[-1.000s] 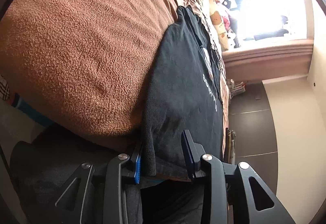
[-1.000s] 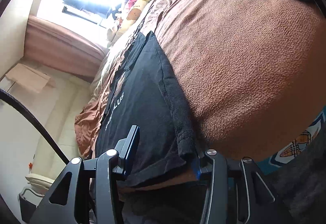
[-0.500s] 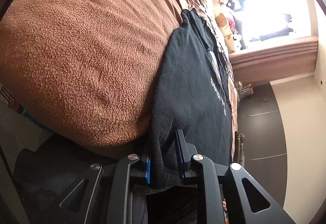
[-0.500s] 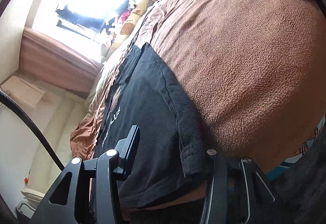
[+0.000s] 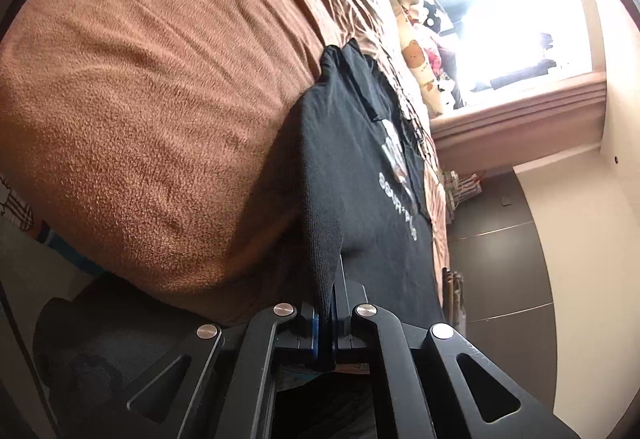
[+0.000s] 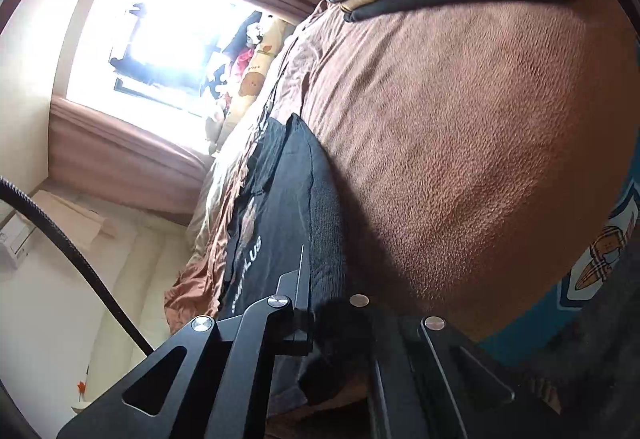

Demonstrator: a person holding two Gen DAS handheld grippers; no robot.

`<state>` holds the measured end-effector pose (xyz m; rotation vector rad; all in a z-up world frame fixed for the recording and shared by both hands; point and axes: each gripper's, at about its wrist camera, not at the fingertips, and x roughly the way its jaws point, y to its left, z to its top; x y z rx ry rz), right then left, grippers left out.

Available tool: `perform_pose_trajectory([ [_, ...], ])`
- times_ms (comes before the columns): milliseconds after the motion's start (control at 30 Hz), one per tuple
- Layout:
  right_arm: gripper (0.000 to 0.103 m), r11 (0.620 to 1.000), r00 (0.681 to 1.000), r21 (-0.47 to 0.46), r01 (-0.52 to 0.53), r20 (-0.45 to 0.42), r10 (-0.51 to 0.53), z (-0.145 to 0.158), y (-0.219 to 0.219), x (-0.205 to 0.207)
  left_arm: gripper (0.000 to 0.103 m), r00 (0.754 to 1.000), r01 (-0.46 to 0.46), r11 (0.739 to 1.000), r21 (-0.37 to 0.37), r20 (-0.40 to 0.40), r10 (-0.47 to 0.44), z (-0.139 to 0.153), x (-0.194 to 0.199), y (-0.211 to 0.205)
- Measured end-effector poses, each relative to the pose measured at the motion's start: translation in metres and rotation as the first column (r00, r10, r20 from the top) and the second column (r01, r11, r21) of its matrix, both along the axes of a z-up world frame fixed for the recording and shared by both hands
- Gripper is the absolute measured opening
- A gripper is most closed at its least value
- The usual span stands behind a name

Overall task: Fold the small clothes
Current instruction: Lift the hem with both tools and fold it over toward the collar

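Two claws pictured at near hem of black T-shirt (image 5: 360, 175), spread flat on brown fleece blanket (image 5: 152, 111) over bed. Left claw (image 5: 327, 319) pinched tight on left hem corner. Right claw (image 6: 332, 303) seemingly closed on right hem corner, though one finger is hidden by bunched cloth. Judged step: hem to be lifted and carried toward collar. Both corners best raised level, cloth kept taut, edges aligned before release.

Black gripper (image 5: 326, 323) linkages, silver screws, blue pads
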<state>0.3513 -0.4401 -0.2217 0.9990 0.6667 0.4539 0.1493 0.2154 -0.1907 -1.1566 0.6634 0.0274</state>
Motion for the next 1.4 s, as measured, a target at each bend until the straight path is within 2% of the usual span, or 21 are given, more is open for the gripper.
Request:
perform_pose_trajectory([
  [133, 0.0, 1.0, 0.999, -0.005, -0.025, 0.032, 0.025, 0.013, 0.003, -0.009, 0.002, 0.998, -0.014, 1.0, -0.017, 0.065, 0.015, 0.021, -0.004, 0.001],
  [300, 0.0, 0.999, 0.997, 0.032, -0.022, 0.075, 0.02, 0.032, 0.001, -0.026, 0.002, 0.992, -0.03, 0.999, -0.018, 0.121, 0.032, 0.048, -0.012, 0.007],
  [567, 0.0, 0.997, 0.986, 0.058, -0.042, 0.163, 0.032, 0.064, -0.003, -0.057, 0.002, 0.973, -0.056, 0.998, -0.038, 0.223, 0.063, 0.092, -0.03, 0.019],
  [933, 0.0, 0.993, 0.954, 0.091, -0.07, 0.299, 0.04, 0.115, -0.021, -0.113, 0.002, 0.931, -0.076, 0.996, -0.052, 0.354, 0.09, 0.163, -0.095, 0.02],
  [1200, 0.0, 0.991, 0.924, 0.102, -0.083, 0.381, 0.038, 0.13, -0.026, -0.142, 0.002, 0.905, -0.076, 0.995, -0.061, 0.416, 0.094, 0.201, -0.144, 0.012],
  [1400, 0.0, 0.992, 0.914, 0.091, -0.082, 0.403, 0.038, 0.128, -0.019, -0.133, 0.002, 0.892, -0.067, 0.995, -0.07, 0.442, 0.091, 0.214, -0.161, 0.013],
])
